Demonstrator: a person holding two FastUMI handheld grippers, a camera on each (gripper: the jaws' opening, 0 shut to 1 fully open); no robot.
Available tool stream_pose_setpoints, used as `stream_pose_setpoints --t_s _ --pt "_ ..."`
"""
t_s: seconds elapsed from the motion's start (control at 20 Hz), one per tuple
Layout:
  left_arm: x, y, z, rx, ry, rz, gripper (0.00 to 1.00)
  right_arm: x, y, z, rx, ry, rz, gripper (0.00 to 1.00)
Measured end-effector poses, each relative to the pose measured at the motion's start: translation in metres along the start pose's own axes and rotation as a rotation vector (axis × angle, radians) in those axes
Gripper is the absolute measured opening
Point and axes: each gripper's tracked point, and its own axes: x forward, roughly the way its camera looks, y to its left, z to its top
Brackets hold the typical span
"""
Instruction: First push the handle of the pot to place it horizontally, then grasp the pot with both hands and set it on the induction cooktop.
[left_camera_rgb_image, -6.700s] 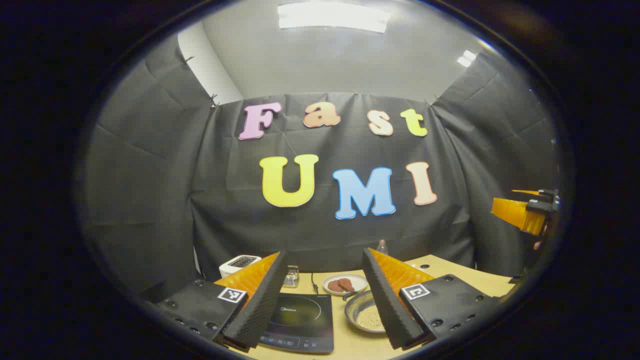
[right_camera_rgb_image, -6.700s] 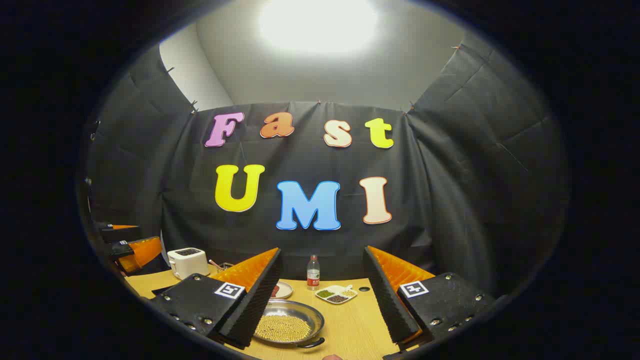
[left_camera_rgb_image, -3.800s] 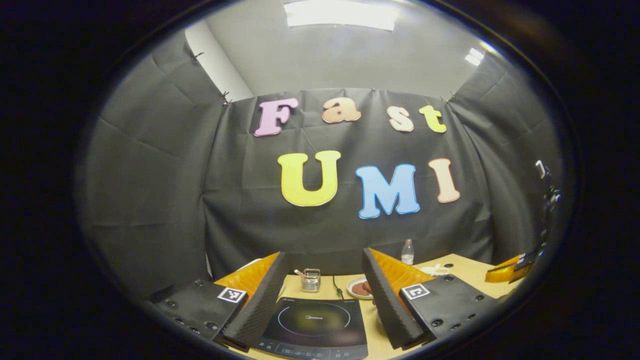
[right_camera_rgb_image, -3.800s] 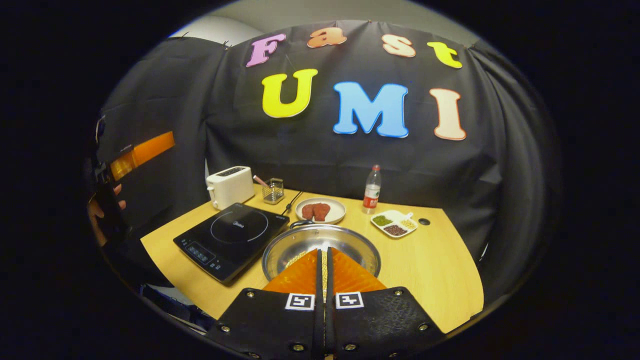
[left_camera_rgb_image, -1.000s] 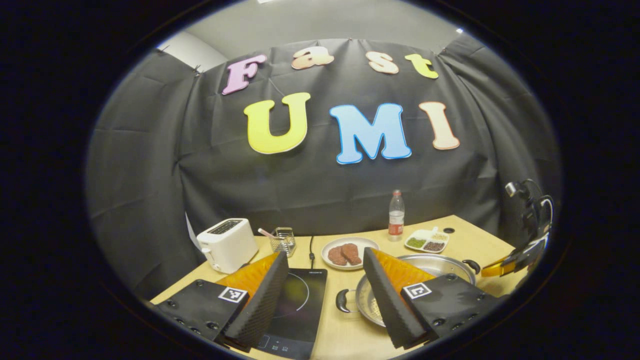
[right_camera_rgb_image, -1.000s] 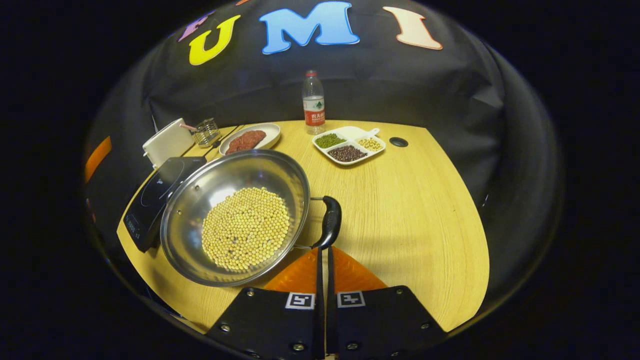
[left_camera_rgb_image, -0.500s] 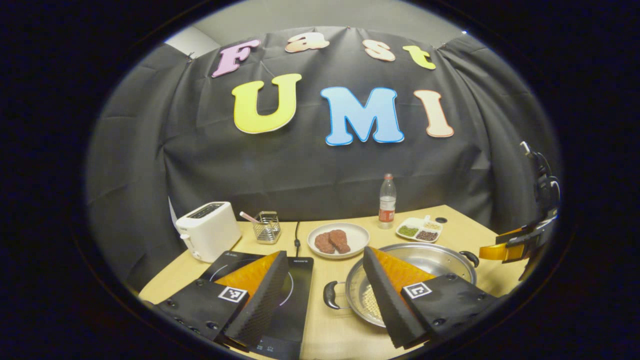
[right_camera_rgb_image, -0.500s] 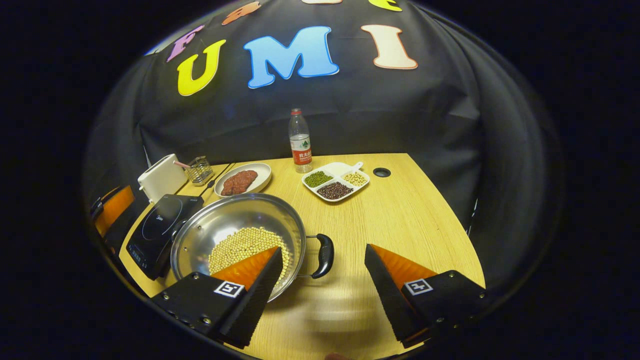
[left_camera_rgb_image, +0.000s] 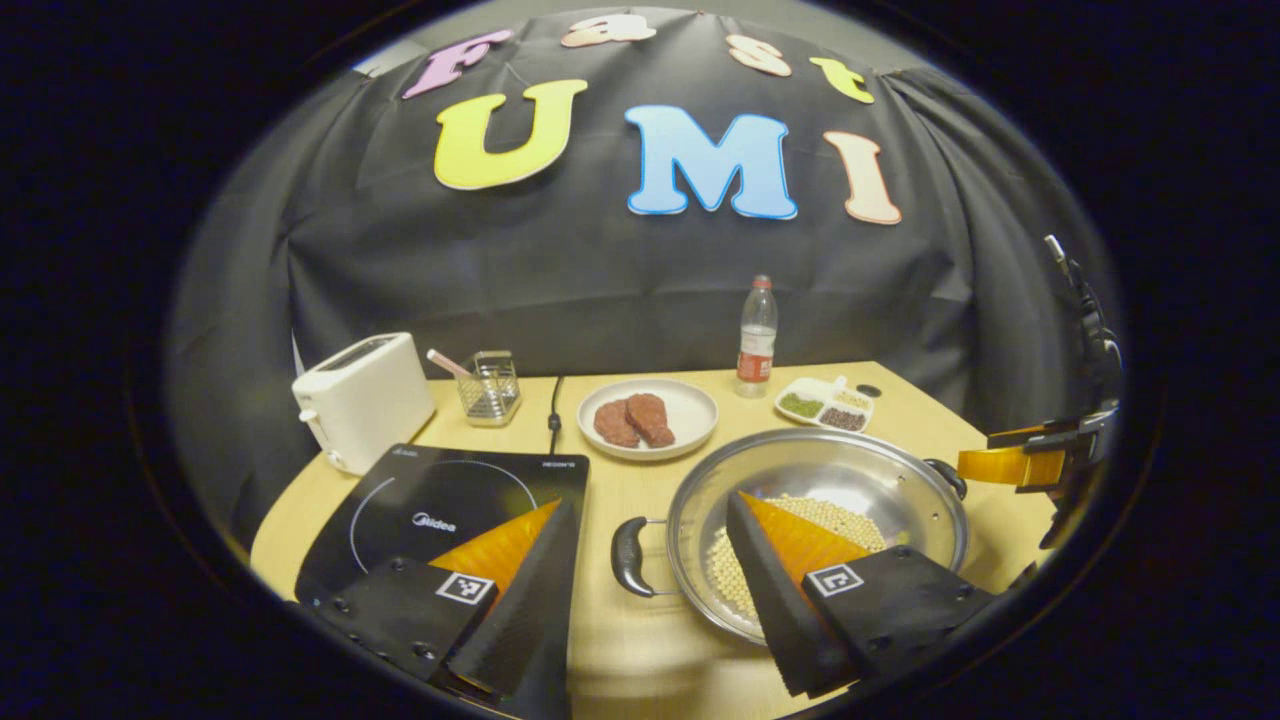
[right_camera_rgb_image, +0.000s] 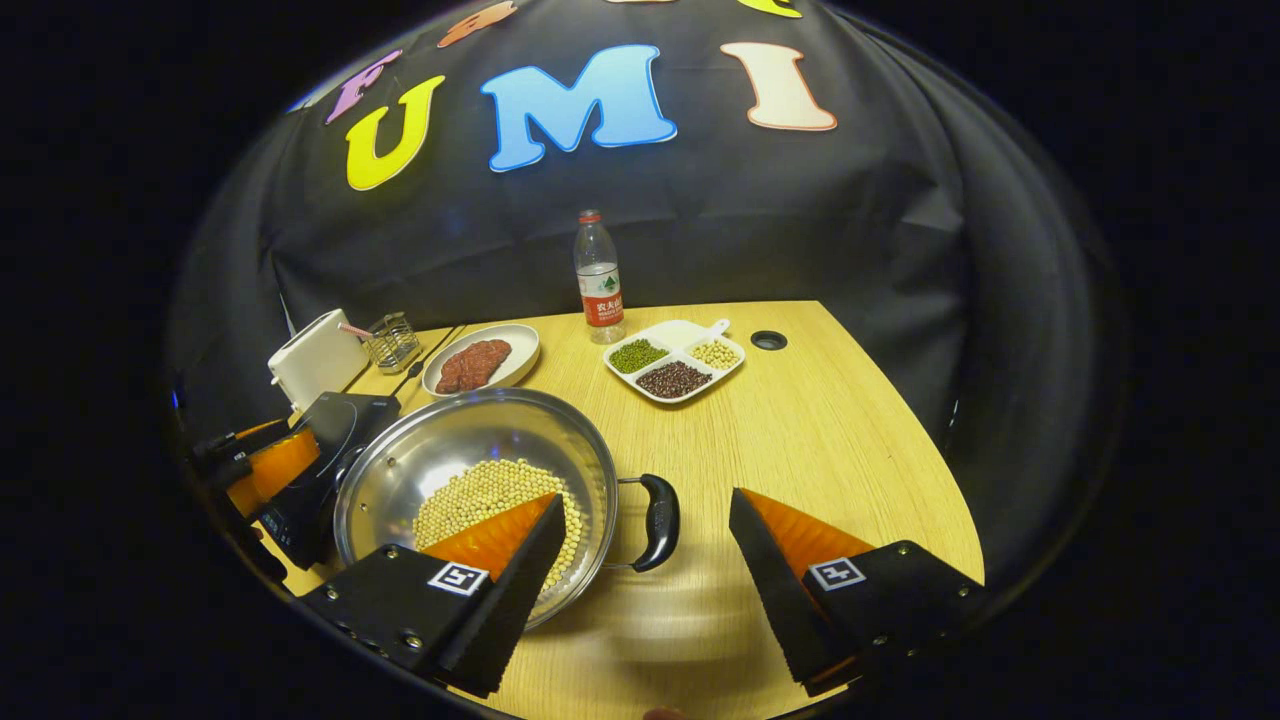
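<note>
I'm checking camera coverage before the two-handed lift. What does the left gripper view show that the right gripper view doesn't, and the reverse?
Left gripper view: the pot's left handle, just ahead of the left gripper's open jaws, and the induction cooktop with its full ring marking.

Right gripper view: the right handle in full, in line with the gap of the right gripper's open jaws.

Shared: the pot of beans, meat plate, bottle, divided dish, toaster.

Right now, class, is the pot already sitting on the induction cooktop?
No: in the left gripper view the pot rests on the wooden table beside the induction cooktop, not on it.
</note>
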Motion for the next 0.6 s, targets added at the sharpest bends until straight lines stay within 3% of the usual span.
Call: stream_pose_setpoints --t_s 0.25,0.4,0.45,0.5,0.55,0.6 --pt "0.028 0.004 -0.030 -0.020 0.109 0.001 1.00 0.016 0.001 -0.010 -0.003 0.046 0.001 1.00" --pt "0.039 0.006 -0.047 -0.033 0.161 0.000 0.97 0.026 0.001 -0.015 -0.002 0.075 0.004 1.00" --pt "0.041 0.007 -0.052 -0.041 0.180 0.000 0.92 0.029 0.001 -0.018 -0.003 0.087 0.003 1.00" --pt "0.045 0.007 -0.058 -0.046 0.196 0.000 0.96 0.032 0.001 -0.021 -0.002 0.099 0.003 1.00" --pt "0.049 0.008 -0.061 -0.048 0.209 0.002 0.92 0.037 0.001 -0.024 0.001 0.111 0.002 1.00" --pt "0.050 0.009 -0.062 -0.047 0.214 0.002 0.98 0.039 0.002 -0.026 0.005 0.124 0.004 1.00"
